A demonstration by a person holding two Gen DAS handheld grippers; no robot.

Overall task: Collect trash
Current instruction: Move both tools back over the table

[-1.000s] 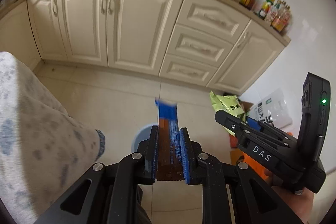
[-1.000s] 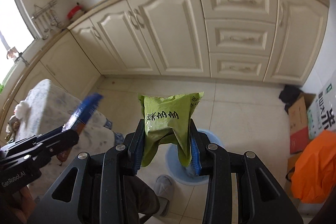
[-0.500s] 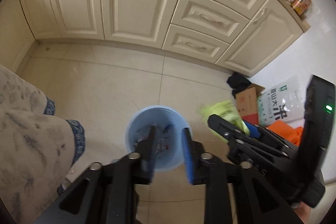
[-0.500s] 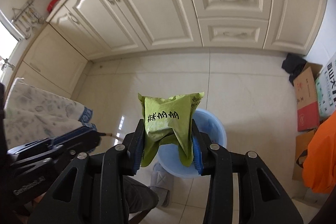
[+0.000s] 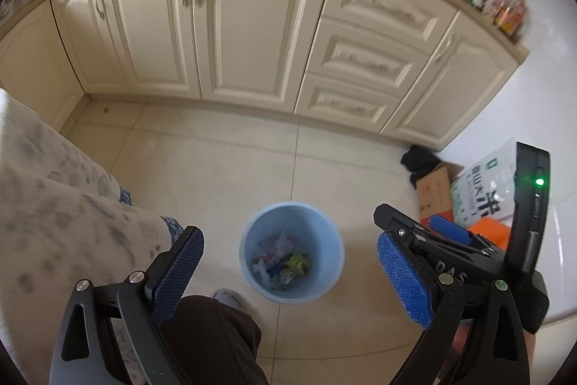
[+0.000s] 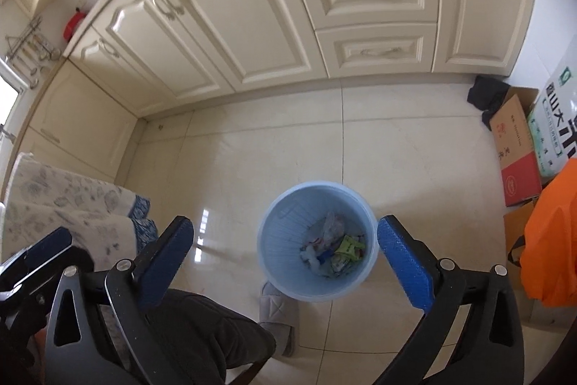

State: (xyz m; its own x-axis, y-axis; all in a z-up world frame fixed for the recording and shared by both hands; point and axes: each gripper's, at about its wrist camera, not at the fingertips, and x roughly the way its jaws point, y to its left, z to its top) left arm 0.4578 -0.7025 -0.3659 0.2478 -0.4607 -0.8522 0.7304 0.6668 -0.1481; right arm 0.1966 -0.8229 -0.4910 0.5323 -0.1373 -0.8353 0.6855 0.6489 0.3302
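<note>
A light blue bin (image 5: 249, 240) stands on the tiled floor below both grippers; it also shows in the right wrist view (image 6: 277, 240). Crumpled wrappers lie in it, among them a green packet (image 5: 296, 263), also seen from the right wrist (image 6: 348, 246). My left gripper (image 5: 290, 271) is open wide and empty above the bin. My right gripper (image 6: 285, 257) is open wide and empty above the bin; it also shows at the right of the left wrist view (image 5: 443, 230).
Cream kitchen cabinets (image 5: 252, 35) run along the far side. A cardboard box (image 6: 515, 147), a white sack (image 6: 555, 118) and an orange bag (image 6: 551, 240) stand at the right. A cloth-covered table (image 5: 43, 190) is at the left. A grey slipper (image 6: 279, 316) and my knee (image 5: 212, 334) are below.
The left gripper let go of the blue-and-brown wrapper and opened wide. The right gripper let go of the green packet, which now lies in the bin. Both tilted down over it.
</note>
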